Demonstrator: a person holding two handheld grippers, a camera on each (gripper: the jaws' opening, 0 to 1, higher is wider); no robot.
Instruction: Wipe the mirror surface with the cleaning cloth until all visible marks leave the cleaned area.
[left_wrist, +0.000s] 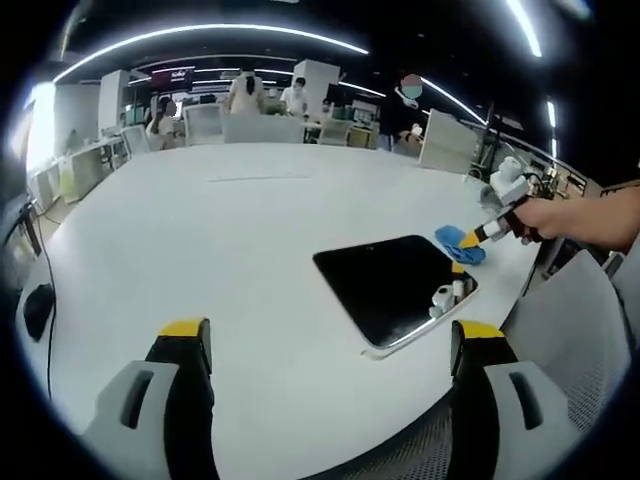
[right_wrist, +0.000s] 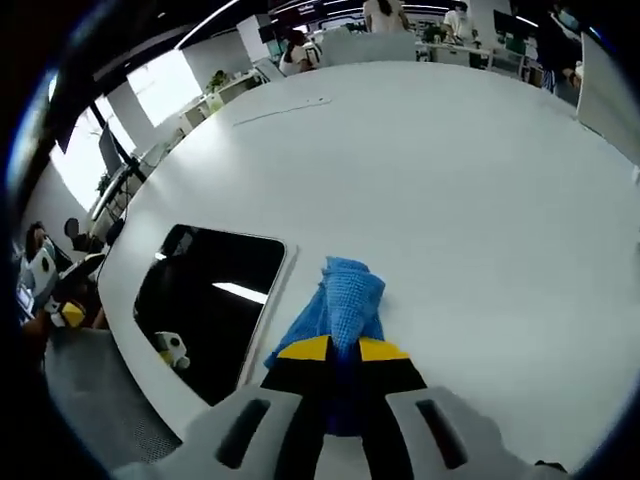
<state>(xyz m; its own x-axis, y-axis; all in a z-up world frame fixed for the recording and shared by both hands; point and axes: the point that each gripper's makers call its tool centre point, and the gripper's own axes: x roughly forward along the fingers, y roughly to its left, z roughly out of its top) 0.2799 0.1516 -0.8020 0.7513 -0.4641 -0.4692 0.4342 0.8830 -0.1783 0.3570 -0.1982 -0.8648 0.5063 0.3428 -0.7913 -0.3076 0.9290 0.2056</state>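
Clamped between the right gripper (right_wrist: 335, 352)'s two yellow-tipped jaws is a blue cloth (right_wrist: 340, 305); the jaws are drawn nearly together on it, with only the bunched fabric between them. The free end of the cloth spreads forward past the tips and lies on the white table (right_wrist: 470, 180), just beside the mirror (right_wrist: 215, 300)'s pale edge and not on the glass. The mirror is a dark rectangle with rounded corners, lying flat near the table's rim, and its surface reflects a ceiling light strip and part of a gripper.

From the left gripper view, the same mirror (left_wrist: 395, 288) lies ahead and to the right, with the cloth (left_wrist: 460, 243) at its far corner and the right gripper (left_wrist: 487, 233) reaching in from the right, held by a person's hand (left_wrist: 550, 220). The left gripper (left_wrist: 330, 340)'s own jaws stand wide apart above the table (left_wrist: 220, 250), holding nothing and touching nothing, well short of the mirror.

Beyond the table stand white chairs (left_wrist: 262, 128), and people sit or stand at desks in the background.
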